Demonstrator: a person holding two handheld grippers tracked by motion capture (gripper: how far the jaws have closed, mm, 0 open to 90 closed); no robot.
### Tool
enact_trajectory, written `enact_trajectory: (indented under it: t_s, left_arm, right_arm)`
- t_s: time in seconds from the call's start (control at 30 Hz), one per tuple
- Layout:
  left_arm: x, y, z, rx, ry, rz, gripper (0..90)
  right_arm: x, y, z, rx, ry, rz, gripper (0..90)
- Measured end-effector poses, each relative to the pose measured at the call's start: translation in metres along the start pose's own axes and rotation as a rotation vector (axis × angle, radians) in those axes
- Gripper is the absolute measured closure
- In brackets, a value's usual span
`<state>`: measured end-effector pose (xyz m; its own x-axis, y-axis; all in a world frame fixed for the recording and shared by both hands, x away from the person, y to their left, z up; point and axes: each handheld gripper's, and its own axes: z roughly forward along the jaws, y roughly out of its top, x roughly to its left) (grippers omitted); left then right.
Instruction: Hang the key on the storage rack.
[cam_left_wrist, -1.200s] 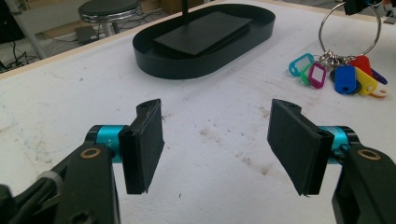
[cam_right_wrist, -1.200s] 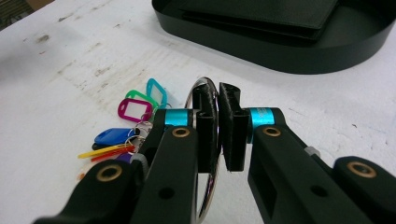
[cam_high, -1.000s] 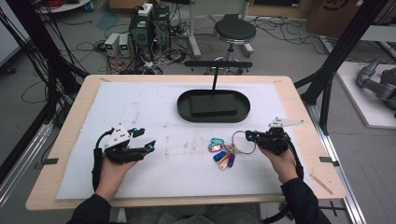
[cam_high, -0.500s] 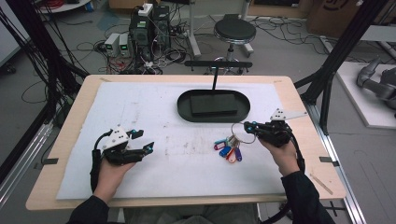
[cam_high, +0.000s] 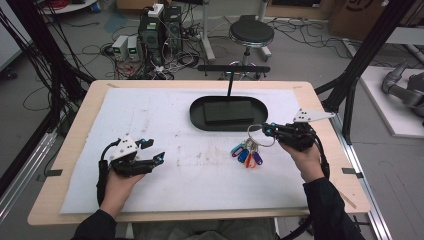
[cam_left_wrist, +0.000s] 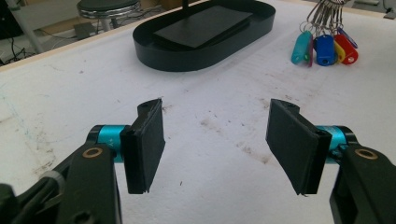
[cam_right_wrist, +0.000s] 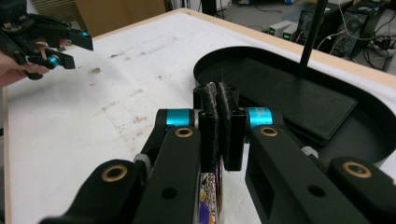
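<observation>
From the high view, your right claw (cam_high: 269, 131) sits at about 3 o'clock on the table (cam_high: 80, 125), pinched shut on the metal ring of the key bunch (cam_high: 247, 154). The coloured tags hang from that ring at the claw's 8 o'clock and lie on the white mat (cam_high: 165, 120). The black oval tray (cam_high: 197, 112), with a dark slab inside and a thin post rising from its far edge, lies just beyond the keys, toward 12 o'clock. Your left claw (cam_high: 152, 151) rests at about 8 o'clock on the table, its jaws spread apart with nothing between them, well apart from the keys.

In the left gripper view, your left claw (cam_left_wrist: 215, 140) stands wide open over the stained mat (cam_left_wrist: 70, 93). The tray (cam_left_wrist: 196, 53) sits at 12 o'clock and the key bunch (cam_left_wrist: 324, 46) at 1 o'clock.

In the right gripper view, your right claw (cam_right_wrist: 219, 119) is closed, pads pressed together, with a glint of metal ring just below them. The tray (cam_right_wrist: 210, 63) lies at 1 o'clock, touching nothing you hold. Your left claw (cam_right_wrist: 74, 51) shows at 10 o'clock, jaws apart.
</observation>
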<state>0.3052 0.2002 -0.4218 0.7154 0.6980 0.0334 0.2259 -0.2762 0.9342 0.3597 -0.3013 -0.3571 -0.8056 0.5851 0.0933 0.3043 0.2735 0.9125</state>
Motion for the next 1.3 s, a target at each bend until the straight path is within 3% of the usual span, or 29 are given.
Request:
enact_trajectory:
  t_s: [0.33, 0.83, 1.3]
  left_arm:
    - [0.0, 0.001, 0.0, -0.01, -0.013, 0.006, 36.9]
    - [0.002, 0.0, -0.002, -0.01, -0.015, 0.008, 36.9]
    - [0.003, -0.001, -0.001, -0.005, -0.012, 0.01, 37.0]
  right_arm:
    - [-0.006, 0.021, -0.01, -0.032, -0.007, -0.027, 87.9]
    - [-0.022, 0.053, -0.011, -0.061, -0.038, -0.048, 87.9]
    - [-0.04, 0.073, -0.008, -0.106, -0.078, -0.033, 87.9]
